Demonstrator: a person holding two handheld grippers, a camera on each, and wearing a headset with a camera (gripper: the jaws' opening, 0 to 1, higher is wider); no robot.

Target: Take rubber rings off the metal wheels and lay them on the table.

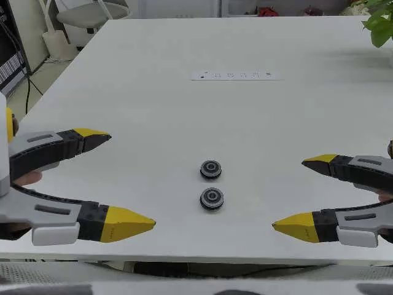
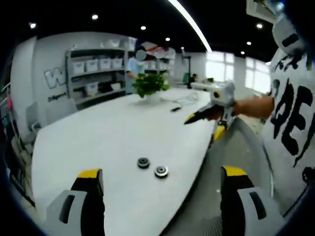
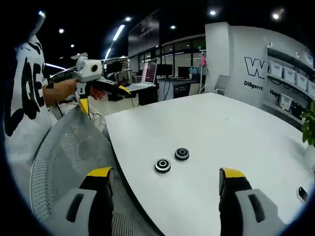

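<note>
Yellow-tipped jaws of the left gripper [image 1: 131,179] sit closest in the head view, spread wide and level over the front edge of the white table [image 1: 153,92]. The right gripper [image 1: 289,193] mirrors it on the opposite side, jaws equally spread and holding nothing. Between them, well apart from both, lie the near wheel [image 1: 212,198] and the far wheel [image 1: 210,169], just beside each other, each with its dark rubber ring [image 1: 203,199] seated on the rim.

Left gripper view: own jaws stand apart and point across the table at both wheels. The right gripper is held beyond the table edge, tips aimed inward.

Right gripper view: same arrangement reversed — jaws apart, wheels ahead on the table.

Step in hand, as judged: approach — no ring is off yet. The next move likely calls for one gripper to pin a wheel while the other pinches its ring and peels it.
</note>
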